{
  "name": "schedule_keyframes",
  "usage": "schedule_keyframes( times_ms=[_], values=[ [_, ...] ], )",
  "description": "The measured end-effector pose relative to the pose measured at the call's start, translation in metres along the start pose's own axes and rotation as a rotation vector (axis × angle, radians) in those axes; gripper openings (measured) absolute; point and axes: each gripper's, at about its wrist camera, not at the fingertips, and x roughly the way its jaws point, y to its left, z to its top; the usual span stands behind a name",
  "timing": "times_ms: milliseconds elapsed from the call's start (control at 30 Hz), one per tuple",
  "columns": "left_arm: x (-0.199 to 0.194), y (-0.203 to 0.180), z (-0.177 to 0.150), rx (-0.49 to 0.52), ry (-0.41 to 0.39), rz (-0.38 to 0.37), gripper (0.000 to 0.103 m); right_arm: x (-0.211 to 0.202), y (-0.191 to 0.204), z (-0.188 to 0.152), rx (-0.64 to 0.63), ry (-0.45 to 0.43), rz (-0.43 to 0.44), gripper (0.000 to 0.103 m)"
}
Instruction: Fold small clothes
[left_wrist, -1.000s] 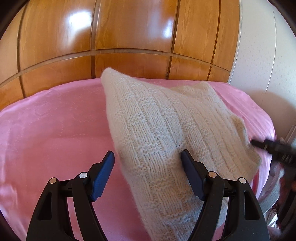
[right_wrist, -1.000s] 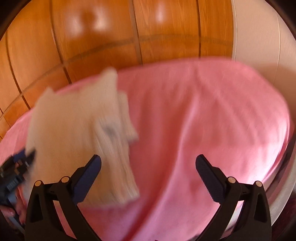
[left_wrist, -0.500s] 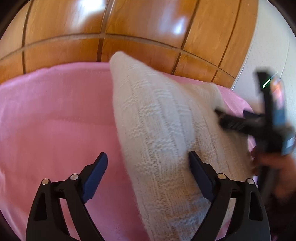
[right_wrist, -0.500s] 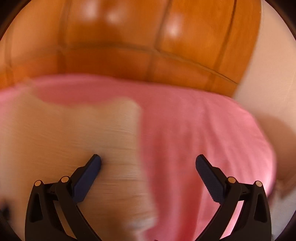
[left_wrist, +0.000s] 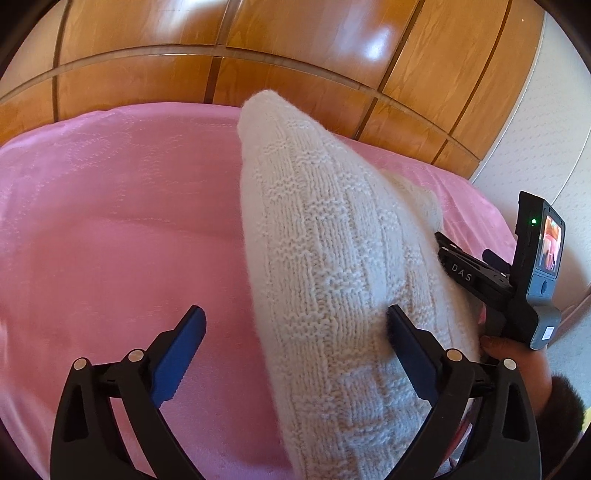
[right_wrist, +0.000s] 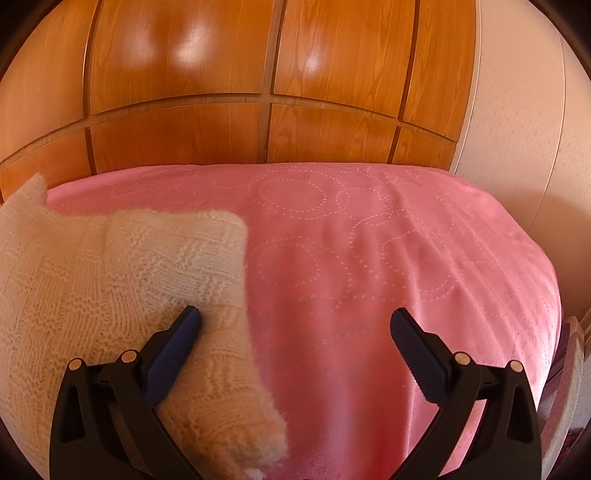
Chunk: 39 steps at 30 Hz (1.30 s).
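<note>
A cream knitted garment (left_wrist: 332, 277) lies folded on the pink bedspread (left_wrist: 110, 240), running away from me in the left wrist view. My left gripper (left_wrist: 295, 328) hovers over its near left edge. Its jaws are opening, with the knit's edge between them and the pads not pressing on it. The right gripper (left_wrist: 461, 266), held in a hand (left_wrist: 506, 350), sits at the garment's right side. In the right wrist view my right gripper (right_wrist: 295, 326) stands open. Its left finger (right_wrist: 184, 332) lies over the garment's (right_wrist: 110, 277) right edge, and its right finger is above bare bedspread (right_wrist: 369, 240).
Glossy wooden panels (right_wrist: 258, 92) rise right behind the bed. A white wall (right_wrist: 517, 110) stands at the right, where the bed's edge (right_wrist: 554, 314) drops away. Pink cover stretches left of the garment in the left wrist view and right of it in the right wrist view.
My left jaws have spread wider and the view has rolled. The right gripper has come in from the right to the garment's side, its left finger now over the knit.
</note>
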Motion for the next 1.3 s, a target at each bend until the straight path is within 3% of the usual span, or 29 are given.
schedule_keyframes(
  times_ms=[233,467,500,533,633,700,800,900,1067,1100,1133,1167,1267,1300],
  values=[
    [-0.009,-0.004,0.005,0.018,-0.007,0.044,0.096,0.000,-0.001,-0.001,0.004,-0.008,0.000,0.101],
    [-0.032,-0.018,0.047,0.089,-0.185,0.061,0.095,0.000,-0.004,-0.002,0.015,-0.008,0.011,0.101],
    [-0.029,-0.020,0.056,0.102,-0.189,0.051,0.085,-0.001,-0.004,-0.002,0.016,-0.008,0.011,0.101],
    [-0.024,-0.021,0.063,0.109,-0.179,0.051,0.074,-0.001,-0.004,-0.002,0.015,-0.009,0.010,0.101],
    [0.008,-0.017,0.083,0.094,-0.103,0.075,0.054,-0.001,-0.004,-0.002,0.016,-0.009,0.012,0.101],
    [0.030,-0.010,0.089,0.085,-0.059,0.137,0.053,-0.001,-0.004,-0.002,0.018,-0.009,0.013,0.101],
    [0.075,0.018,0.086,0.072,0.006,0.307,0.053,-0.001,-0.004,-0.002,0.017,-0.010,0.028,0.101],
    [0.087,0.057,0.083,-0.104,0.042,0.252,0.055,-0.002,-0.001,-0.002,0.006,-0.019,0.025,0.101],
    [0.064,0.053,0.076,-0.069,-0.039,0.228,0.055,-0.003,0.002,-0.004,0.002,-0.033,0.009,0.101],
    [0.059,0.056,0.074,-0.102,-0.056,0.205,0.064,-0.003,0.001,-0.004,0.005,-0.033,0.008,0.101],
    [0.050,0.062,0.068,-0.164,-0.078,0.192,0.080,-0.003,0.001,-0.004,0.009,-0.033,0.010,0.101],
    [0.042,0.068,0.063,-0.214,-0.093,0.180,0.086,-0.003,0.000,-0.005,0.015,-0.031,0.017,0.101],
    [0.021,0.087,0.040,-0.370,-0.108,0.000,0.088,-0.002,-0.006,-0.005,0.046,-0.020,0.055,0.101],
    [0.019,0.087,0.036,-0.393,-0.104,-0.027,0.088,-0.001,-0.010,-0.005,0.067,-0.010,0.086,0.101]
  ],
)
